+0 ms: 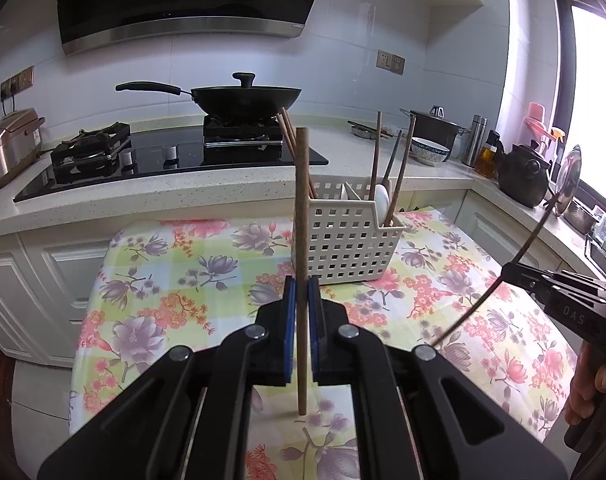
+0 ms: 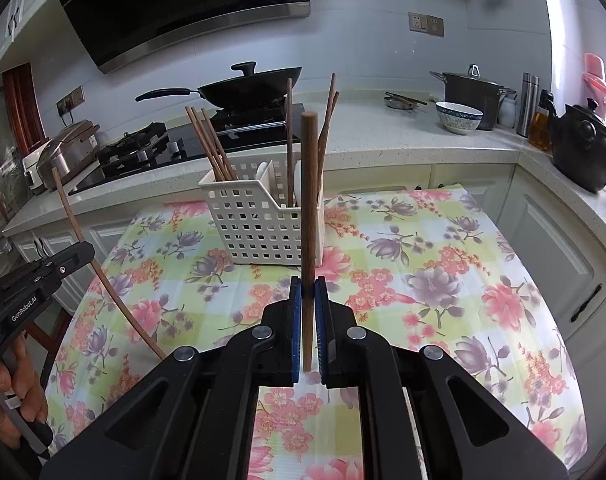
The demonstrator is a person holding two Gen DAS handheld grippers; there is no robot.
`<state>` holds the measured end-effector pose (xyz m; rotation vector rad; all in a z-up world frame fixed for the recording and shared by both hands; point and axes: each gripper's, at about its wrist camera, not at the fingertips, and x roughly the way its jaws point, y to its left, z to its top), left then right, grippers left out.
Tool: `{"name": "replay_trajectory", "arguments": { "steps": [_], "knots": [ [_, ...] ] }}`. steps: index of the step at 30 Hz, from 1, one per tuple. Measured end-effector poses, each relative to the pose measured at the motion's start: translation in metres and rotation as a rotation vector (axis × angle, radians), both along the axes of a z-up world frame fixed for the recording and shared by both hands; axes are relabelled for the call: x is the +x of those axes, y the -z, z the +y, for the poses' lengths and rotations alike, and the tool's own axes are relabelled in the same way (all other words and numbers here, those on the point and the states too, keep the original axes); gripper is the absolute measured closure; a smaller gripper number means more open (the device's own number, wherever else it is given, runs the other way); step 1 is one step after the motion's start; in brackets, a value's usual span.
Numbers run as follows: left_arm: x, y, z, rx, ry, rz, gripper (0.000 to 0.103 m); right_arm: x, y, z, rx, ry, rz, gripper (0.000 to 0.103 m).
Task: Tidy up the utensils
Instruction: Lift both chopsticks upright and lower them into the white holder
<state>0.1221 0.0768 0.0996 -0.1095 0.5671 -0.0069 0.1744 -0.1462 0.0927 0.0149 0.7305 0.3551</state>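
Note:
My left gripper (image 1: 301, 286) is shut on a brown wooden chopstick (image 1: 301, 208) that stands upright above the floral tablecloth (image 1: 175, 264). Behind it is a white perforated basket (image 1: 351, 240) with several chopsticks and a white spoon (image 1: 382, 196) in its compartments. My right gripper (image 2: 309, 286) is shut on a second, darker chopstick (image 2: 309, 184), also upright, in front of the same basket (image 2: 255, 228). Each gripper shows at the edge of the other's view: the right gripper (image 1: 509, 271) with its chopstick (image 1: 523, 244), the left gripper (image 2: 87, 251) with its chopstick (image 2: 79, 232).
Behind the table runs a white countertop (image 1: 231, 184) with a gas hob and a lidded black wok (image 1: 247, 98). A rice cooker (image 1: 7, 148) stands at the left. A black pot (image 2: 469, 94), a patterned bowl (image 2: 459, 117) and a black kettle (image 2: 581, 148) stand on the right counter.

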Motion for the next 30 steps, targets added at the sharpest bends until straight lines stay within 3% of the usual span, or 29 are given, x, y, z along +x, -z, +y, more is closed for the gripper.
{"name": "replay_trajectory", "arguments": {
  "steps": [12, 18, 23, 30],
  "knots": [
    [0.013, -0.015, 0.001, -0.009, 0.027, -0.024, 0.097, 0.011, -0.008, -0.001, 0.008, -0.013, -0.005, 0.094],
    [0.037, -0.072, 0.001, -0.039, 0.093, -0.116, 0.097, 0.041, -0.045, -0.002, 0.054, -0.059, -0.024, 0.094],
    [0.066, -0.121, -0.005, -0.038, 0.118, -0.193, 0.097, 0.07, -0.092, 0.002, 0.055, -0.066, -0.105, 0.094],
    [0.109, -0.155, -0.008, -0.047, 0.103, -0.244, 0.097, 0.11, -0.12, 0.011, 0.055, -0.05, -0.156, 0.094]
  ]
}}
